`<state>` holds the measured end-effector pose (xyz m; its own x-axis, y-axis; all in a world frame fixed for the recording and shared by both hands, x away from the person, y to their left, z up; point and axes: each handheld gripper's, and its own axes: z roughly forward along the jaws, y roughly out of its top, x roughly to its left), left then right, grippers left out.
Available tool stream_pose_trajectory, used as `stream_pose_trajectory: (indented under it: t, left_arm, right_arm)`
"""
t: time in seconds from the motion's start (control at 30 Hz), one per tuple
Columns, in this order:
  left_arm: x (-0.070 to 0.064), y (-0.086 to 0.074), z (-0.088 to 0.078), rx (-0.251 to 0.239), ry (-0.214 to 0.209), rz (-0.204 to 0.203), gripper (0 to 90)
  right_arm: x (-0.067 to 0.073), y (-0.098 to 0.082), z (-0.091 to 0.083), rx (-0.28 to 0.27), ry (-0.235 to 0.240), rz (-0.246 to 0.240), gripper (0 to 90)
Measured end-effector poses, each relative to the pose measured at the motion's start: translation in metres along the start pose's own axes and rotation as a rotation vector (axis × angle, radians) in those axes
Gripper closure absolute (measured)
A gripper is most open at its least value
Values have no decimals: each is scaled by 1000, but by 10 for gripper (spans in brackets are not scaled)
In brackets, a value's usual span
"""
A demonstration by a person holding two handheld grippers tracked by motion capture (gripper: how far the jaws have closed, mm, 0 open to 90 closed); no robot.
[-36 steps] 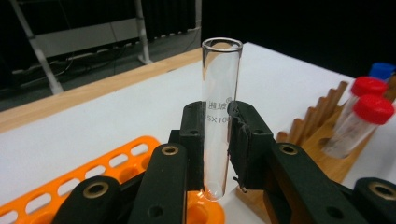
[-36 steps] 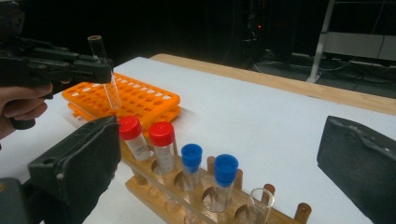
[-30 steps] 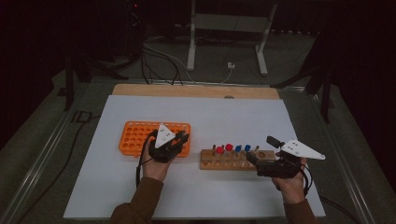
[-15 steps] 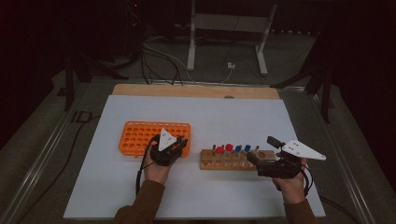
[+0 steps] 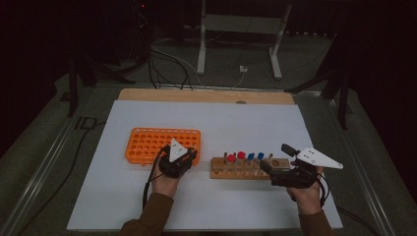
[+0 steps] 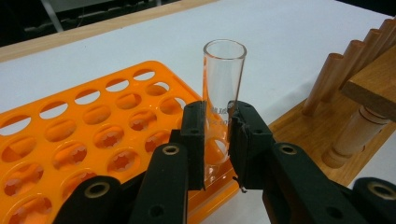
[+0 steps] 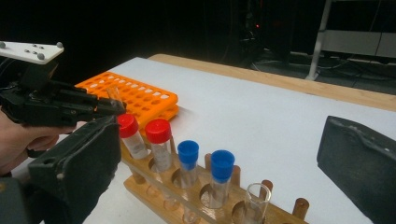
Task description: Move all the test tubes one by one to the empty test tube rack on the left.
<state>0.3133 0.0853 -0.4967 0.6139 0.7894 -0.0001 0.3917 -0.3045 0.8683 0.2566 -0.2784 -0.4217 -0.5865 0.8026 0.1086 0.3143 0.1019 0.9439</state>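
Note:
My left gripper (image 6: 217, 126) is shut on a clear uncapped test tube (image 6: 224, 74), held upright at the near right corner of the orange tube rack (image 6: 93, 121). The jaws hide the tube's lower end, so I cannot tell whether it sits in a hole. In the high view the left gripper (image 5: 189, 155) is at the orange rack's (image 5: 147, 142) near right corner. My right gripper (image 5: 276, 157) stands open at the right end of the wooden rack (image 5: 243, 169). That rack holds two red-capped tubes (image 7: 159, 135), two blue-capped tubes (image 7: 222, 165) and one uncapped tube (image 7: 256, 200).
Both racks stand on a white sheet (image 5: 236, 123) over the table, with a wooden strip (image 5: 206, 96) along its far edge. Cables and a metal stand (image 5: 236, 44) lie on the dark floor beyond.
The left gripper has edged slightly toward the person with the tube still in its jaws. The right gripper has not moved.

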Motion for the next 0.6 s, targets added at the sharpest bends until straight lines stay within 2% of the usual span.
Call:
stream_pose_trajectory:
  t: [0.17, 0.37, 0.43, 0.5, 0.6]
  left_arm:
    - [-2, -2, 2, 26, 12, 23, 772]
    - [-1, -2, 2, 26, 10, 4, 771]
    - [-1, -3, 2, 22, 3, -5, 767]
    - [2, -4, 1, 14, -15, -35, 755]
    - [3, -4, -3, -13, -30, -73, 660]
  right_arm:
    - [0, 1, 0, -6, -12, -5, 0]
    - [-2, 1, 0, -10, -20, 1, 0]
    - [-3, 1, 0, -10, -21, 5, 0]
    - [-5, 0, 0, -9, -23, 9, 0]
    - [-7, -1, 0, -8, -18, 24, 0]
